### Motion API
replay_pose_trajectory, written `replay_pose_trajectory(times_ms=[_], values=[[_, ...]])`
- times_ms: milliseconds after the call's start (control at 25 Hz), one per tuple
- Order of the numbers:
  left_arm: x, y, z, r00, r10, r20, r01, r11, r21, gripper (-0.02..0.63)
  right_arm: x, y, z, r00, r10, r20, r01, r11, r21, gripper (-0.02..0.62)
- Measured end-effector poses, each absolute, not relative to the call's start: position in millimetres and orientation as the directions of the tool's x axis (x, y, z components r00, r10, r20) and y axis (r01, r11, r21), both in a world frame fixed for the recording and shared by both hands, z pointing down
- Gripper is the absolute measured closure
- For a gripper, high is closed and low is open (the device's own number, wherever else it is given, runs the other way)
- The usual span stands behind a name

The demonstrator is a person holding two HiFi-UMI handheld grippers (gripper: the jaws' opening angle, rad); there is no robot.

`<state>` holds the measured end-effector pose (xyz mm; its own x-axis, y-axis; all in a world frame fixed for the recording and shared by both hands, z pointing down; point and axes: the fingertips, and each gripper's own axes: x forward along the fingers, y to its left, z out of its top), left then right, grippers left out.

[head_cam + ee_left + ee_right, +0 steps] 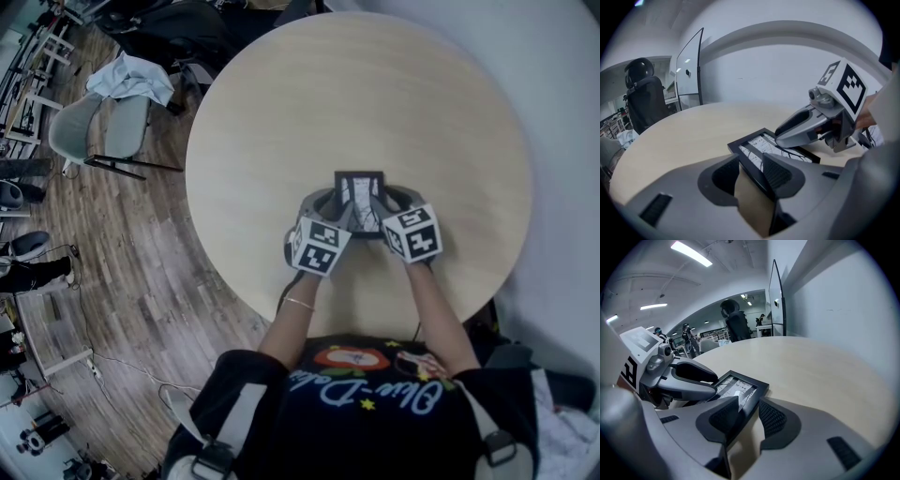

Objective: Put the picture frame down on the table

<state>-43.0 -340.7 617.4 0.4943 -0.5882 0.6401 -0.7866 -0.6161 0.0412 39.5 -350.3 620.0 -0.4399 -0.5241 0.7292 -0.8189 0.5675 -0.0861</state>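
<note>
Holding a small black picture frame over the near half of the round wooden table, tilted, with its far edge low to the table top; cannot tell whether touching it. Gripped from both sides: by the left gripper, jaws drawn narrow onto the rail toward the table's left rim, and by the right gripper, equally narrow onto the opposite rail, close to a corner. Probably light and stiff, but seemingly glazed on the front, so likely fragile and slippery on the face. Best taken by the black rails, not by the glass, and pressed only gently. Should go down slowly, far edge first, then flat, then be released by opening outward toward the table's two sides. Plenty of bare table top toward the table's far rim and toward both its sides. Little room toward the table's near rim, close to the person's body, so better not to draw back that way. Beyond the table's left rim only a grey chair, well apart.
</note>
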Motion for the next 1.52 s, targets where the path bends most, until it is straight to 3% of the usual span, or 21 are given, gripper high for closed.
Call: replay_pose_trajectory(times_ms=[680, 760, 880, 1000, 1520], values=[[-45.5, -335.9, 539.6, 0.557, -0.728, 0.4, -0.797, -0.604, 0.009, 0.459, 34.8, -345.9, 574.3, -0.485, -0.631, 0.606, -0.825, 0.561, -0.076, 0.486], [-44.8, -332.3, 529.1, 0.563, -0.737, 0.373, -0.797, -0.604, 0.009, 0.459, 34.8, -343.9, 563.6, -0.495, -0.647, 0.58, -0.823, 0.563, -0.074, 0.536], [-46.4, -326.5, 512.6, 0.567, -0.752, 0.337, -0.798, -0.603, -0.003, 0.539, 35.1, -340.3, 548.4, -0.508, -0.666, 0.545, -0.821, 0.567, -0.072, 0.59], [-47.2, -320.1, 494.5, 0.574, -0.76, 0.304, -0.794, -0.607, -0.018, 0.606, 36.4, -335.8, 530.4, -0.522, -0.687, 0.505, -0.82, 0.567, -0.076, 0.597], [-33.9, -296.9, 448.7, 0.607, -0.764, 0.22, -0.778, -0.627, -0.031, 0.605, 39.6, -314.7, 462.8, -0.563, -0.75, 0.348, -0.811, 0.582, -0.058, 0.597]])
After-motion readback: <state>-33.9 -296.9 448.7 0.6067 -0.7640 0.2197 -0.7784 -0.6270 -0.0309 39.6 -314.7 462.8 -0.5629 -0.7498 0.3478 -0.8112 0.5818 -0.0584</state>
